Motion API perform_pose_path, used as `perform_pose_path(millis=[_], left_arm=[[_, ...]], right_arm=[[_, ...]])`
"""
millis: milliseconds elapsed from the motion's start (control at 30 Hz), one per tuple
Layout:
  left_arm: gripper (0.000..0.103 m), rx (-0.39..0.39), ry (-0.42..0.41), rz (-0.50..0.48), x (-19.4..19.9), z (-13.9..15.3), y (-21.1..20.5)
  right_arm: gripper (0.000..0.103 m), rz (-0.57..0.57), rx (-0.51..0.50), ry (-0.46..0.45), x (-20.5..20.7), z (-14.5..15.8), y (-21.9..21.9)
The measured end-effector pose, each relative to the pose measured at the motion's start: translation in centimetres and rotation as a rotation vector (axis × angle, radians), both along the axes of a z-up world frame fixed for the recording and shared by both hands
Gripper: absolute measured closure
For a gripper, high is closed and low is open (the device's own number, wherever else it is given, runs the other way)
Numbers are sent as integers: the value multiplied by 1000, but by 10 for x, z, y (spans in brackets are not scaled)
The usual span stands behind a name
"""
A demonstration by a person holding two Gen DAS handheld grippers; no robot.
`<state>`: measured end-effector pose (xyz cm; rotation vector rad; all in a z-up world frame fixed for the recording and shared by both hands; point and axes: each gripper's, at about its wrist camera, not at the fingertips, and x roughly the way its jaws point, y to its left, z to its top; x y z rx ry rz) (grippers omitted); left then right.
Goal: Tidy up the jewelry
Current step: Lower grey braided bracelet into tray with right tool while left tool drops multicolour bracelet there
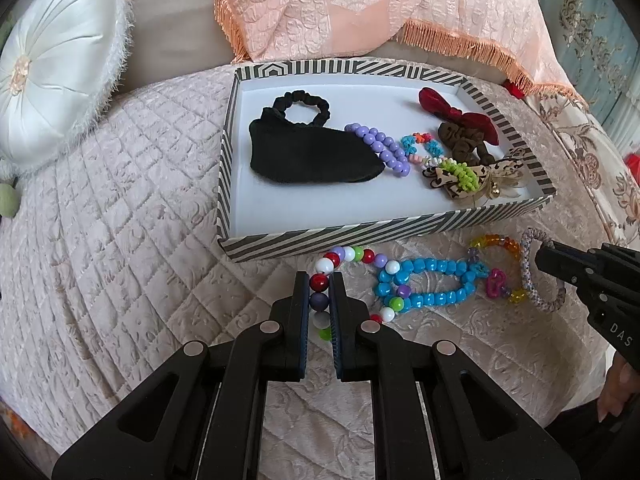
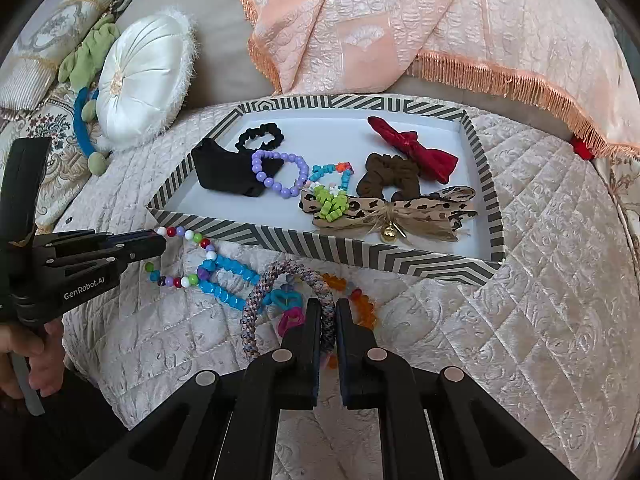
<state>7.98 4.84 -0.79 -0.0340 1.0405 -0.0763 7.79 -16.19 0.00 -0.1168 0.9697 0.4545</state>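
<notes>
A striped tray (image 1: 344,236) (image 2: 400,258) lies on the quilted bed. It holds a black pouch (image 1: 308,156), a black scrunchie (image 2: 260,136), a purple bead bracelet (image 1: 380,148) (image 2: 280,176), a red bow (image 2: 416,152), a brown scrunchie (image 2: 386,178) and a leopard bow (image 2: 384,212). In front of the tray lie a multicoloured bead bracelet (image 1: 352,256) (image 2: 188,236), a blue bead bracelet (image 1: 428,284) (image 2: 228,280), an orange bead bracelet (image 2: 360,304) and a braided cord bracelet (image 1: 528,268) (image 2: 260,292). My left gripper (image 1: 320,280) (image 2: 160,240) is shut on the multicoloured bracelet. My right gripper (image 2: 329,312) (image 1: 538,254) is shut on the braided bracelet.
A white round cushion (image 1: 60,68) (image 2: 144,80) sits at the back left. A peach fringed throw (image 1: 360,8) (image 2: 440,28) hangs behind the tray. A hand (image 2: 36,356) holds the left gripper's handle. Patterned bedding (image 1: 592,152) runs along the right.
</notes>
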Motion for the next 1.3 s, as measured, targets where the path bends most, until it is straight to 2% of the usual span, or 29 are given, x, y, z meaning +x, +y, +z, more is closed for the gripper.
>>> perform_pose_path(millis=[267, 467, 533, 700, 833, 1033, 1200, 1300], left_arm=[[95, -30, -25, -14, -4, 16, 0], [95, -113, -108, -32, -5, 61, 2], [95, -117, -141, -27, -1, 76, 3], [95, -118, -150, 3, 30, 92, 4], [95, -121, -167, 1, 64, 101, -9], [95, -144, -186, -2, 122, 87, -30], [95, -235, -155, 21, 166, 60, -34], [95, -207, -121, 60, 182, 39, -29]], right_arm=[[97, 2, 4, -8, -2, 5, 0], [97, -10, 53, -60, -2, 25, -4], [97, -19, 78, -88, 1, 36, -5], [97, -49, 121, -75, 30, 51, -7], [97, -91, 82, -44, 68, 48, -6], [97, -192, 71, 7, 137, 24, -9], [97, -249, 85, 32, 185, 10, -6], [97, -278, 107, 41, 203, 6, -3]])
